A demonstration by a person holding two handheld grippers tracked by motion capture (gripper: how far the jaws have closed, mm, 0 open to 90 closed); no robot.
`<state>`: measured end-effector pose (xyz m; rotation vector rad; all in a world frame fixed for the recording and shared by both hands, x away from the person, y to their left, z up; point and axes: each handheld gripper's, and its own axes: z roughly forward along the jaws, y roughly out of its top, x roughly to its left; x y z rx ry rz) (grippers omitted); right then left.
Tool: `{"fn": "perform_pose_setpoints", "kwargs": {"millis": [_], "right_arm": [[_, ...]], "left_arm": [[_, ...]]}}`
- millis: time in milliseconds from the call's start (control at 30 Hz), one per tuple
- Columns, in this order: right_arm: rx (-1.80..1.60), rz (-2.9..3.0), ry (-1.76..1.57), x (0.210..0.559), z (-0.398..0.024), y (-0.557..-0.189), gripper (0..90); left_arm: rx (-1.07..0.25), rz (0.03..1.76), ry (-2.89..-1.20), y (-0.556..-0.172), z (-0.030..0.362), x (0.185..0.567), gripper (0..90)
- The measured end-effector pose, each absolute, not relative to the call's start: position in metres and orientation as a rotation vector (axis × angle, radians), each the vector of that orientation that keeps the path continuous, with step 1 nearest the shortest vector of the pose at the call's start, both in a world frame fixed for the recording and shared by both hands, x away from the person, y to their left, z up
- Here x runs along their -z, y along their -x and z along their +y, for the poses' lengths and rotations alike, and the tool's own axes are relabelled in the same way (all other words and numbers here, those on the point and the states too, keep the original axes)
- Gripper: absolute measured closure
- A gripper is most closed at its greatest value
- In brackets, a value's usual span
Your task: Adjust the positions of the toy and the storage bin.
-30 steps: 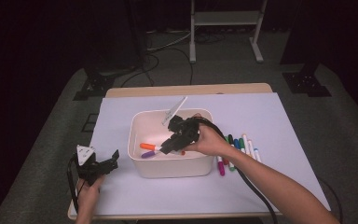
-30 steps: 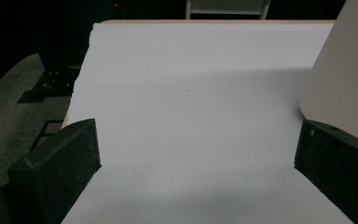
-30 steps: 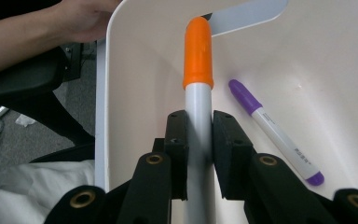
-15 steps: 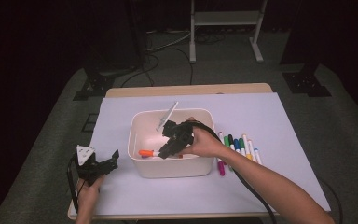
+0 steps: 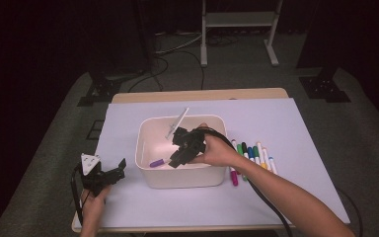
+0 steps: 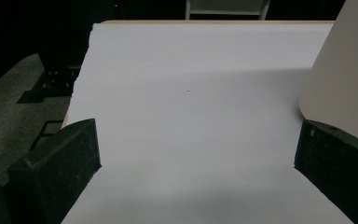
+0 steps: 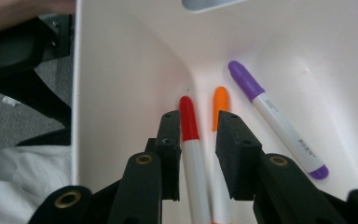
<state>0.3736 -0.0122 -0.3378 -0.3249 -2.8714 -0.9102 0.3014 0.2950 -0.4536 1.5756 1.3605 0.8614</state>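
White bin filling up: red marker going in, a row still waiting

White plastic bin (image 5: 181,170) is sitting mid-counter (image 5: 301,123) on the pale sheet, and the right tool (image 7: 198,140) is reaching down into it. Its jaws have just been opening; the red marker (image 7: 189,126) is lying between them, and a sliver of gap seems to be showing on each side, so the pads are likely no longer pressing, though the angle makes that hard to swear to. Beside it on the bin floor, an orange marker (image 7: 220,100) and a purple marker (image 7: 275,123) are already resting, the purple one well clear of the jaws. So three markers are looking delivered or nearly so.

Work is remaining: a row of markers (image 5: 249,155) is lying on the sheet just to the right of the bin, untouched. A white stick-like piece (image 5: 176,123) is leaning over the bin's far rim.

Left tool (image 6: 191,154) is idling near the counter's left front corner, jaws standing wide with nothing between them, the bin wall just beside its right jaw.

Compared with a second ago, the right tool is sitting lower and deeper inside the bin, and the marker it was carrying above the bin is now down at the bottom. The left tool is keeping its place.
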Motion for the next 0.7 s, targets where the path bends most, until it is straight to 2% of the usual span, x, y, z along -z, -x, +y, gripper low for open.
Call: {"fn": "perform_pose_setpoints", "kwargs": {"millis": [200,333,700], "right_arm": [[1.035,-2.865,0.366,0.314,-0.037,-0.369,68.2],[1.126,-2.859,0.438,0.297,-0.072,-0.362,65.8],[1.232,-2.855,0.595,0.288,-0.146,-0.347,60.5]], "left_arm": [[-0.862,1.36,-1.575,-0.301,0.295,0.454,0.0],[-0.864,1.359,-1.577,-0.301,0.295,0.454,0.0],[-0.869,1.357,-1.585,-0.301,0.295,0.454,0.0]]}}
